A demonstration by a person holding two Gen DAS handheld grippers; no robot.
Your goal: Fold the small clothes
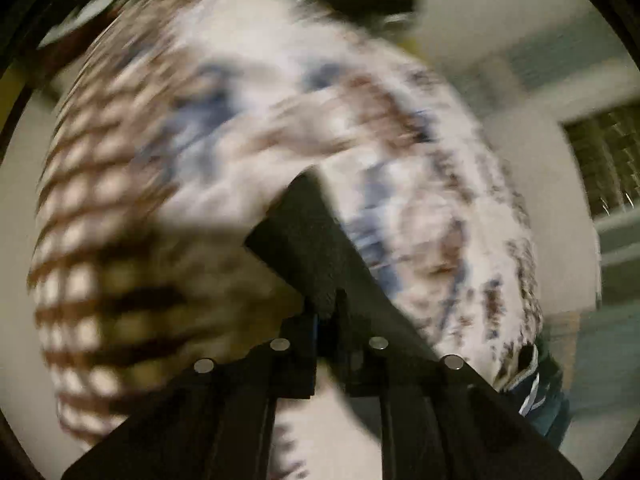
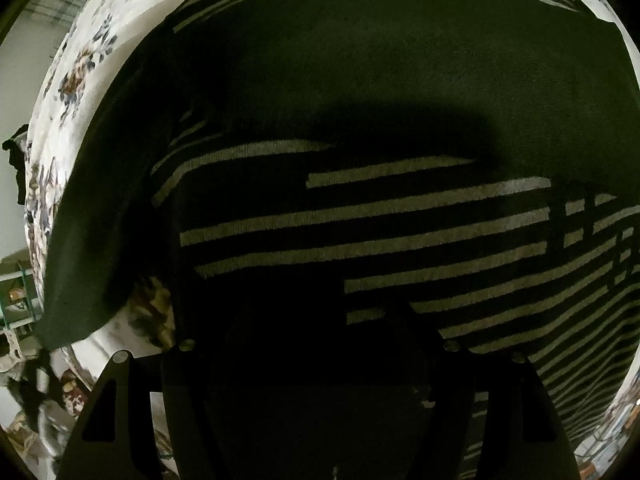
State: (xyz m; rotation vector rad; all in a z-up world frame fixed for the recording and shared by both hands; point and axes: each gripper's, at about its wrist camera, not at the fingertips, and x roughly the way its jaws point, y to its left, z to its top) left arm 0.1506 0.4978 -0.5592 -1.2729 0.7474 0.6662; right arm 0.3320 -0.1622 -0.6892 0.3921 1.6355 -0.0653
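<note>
In the right wrist view a dark green top with pale grey stripes (image 2: 380,220) lies spread over a floral bedspread (image 2: 80,64) and fills the frame. My right gripper sits low over the top's near edge; its fingers are lost in shadow against the dark cloth. In the blurred left wrist view my left gripper (image 1: 320,240) is shut on a dark piece of cloth (image 1: 304,232) and holds it up above the floral bedspread (image 1: 224,80). Another dark garment (image 1: 360,0) lies at the far edge of the bed.
A checked brown-and-white part of the bedspread (image 1: 88,208) covers the left side. A dark blue garment (image 1: 536,392) hangs at the bed's right edge. A wall and window (image 1: 600,160) lie beyond. A green shelf frame (image 2: 20,300) stands left of the bed.
</note>
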